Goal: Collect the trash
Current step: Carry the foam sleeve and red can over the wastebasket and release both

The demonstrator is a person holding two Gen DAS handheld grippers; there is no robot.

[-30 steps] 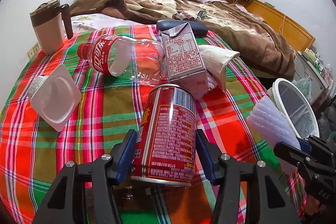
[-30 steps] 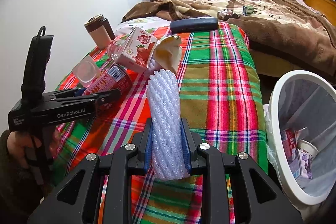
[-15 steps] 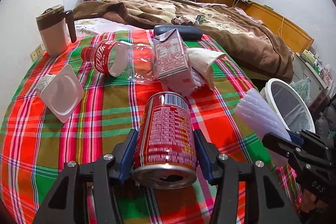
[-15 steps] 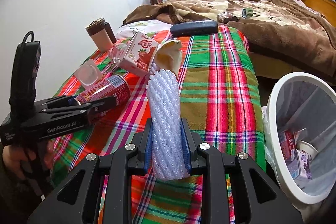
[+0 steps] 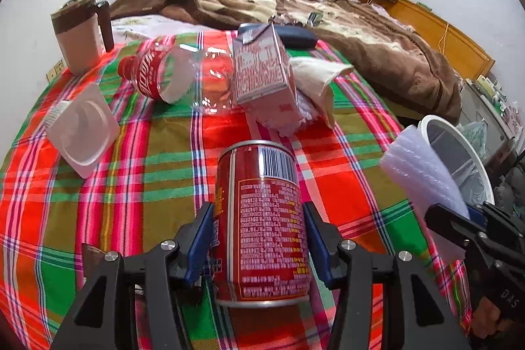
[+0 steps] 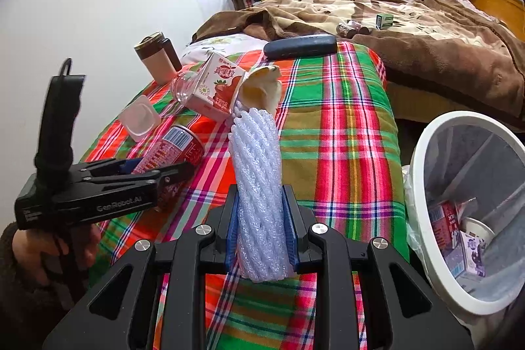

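Observation:
My left gripper (image 5: 257,235) is shut on a red drink can (image 5: 261,218) and holds it above the plaid cloth (image 5: 157,159); the can also shows in the right wrist view (image 6: 170,153). My right gripper (image 6: 261,218) is shut on a white foam net sleeve (image 6: 257,179), which stands up between the blue pads; the sleeve also shows in the left wrist view (image 5: 423,176). A white trash bin (image 6: 423,186) with cartons inside stands at the right, below the table edge. On the cloth lie a clear bottle (image 5: 170,74), a pink milk carton (image 5: 262,71) and a white plastic cup (image 5: 82,133).
A brown and beige mug (image 5: 78,38) stands at the back left by the wall. A dark glasses case (image 6: 300,45) lies at the far table edge. A crumpled paper wrapper (image 5: 318,81) lies beside the carton. A bed with a brown blanket (image 6: 410,31) is behind.
My left gripper has lifted the can off the cloth and drawn it back and up. My right gripper, with the foam sleeve, has barely moved.

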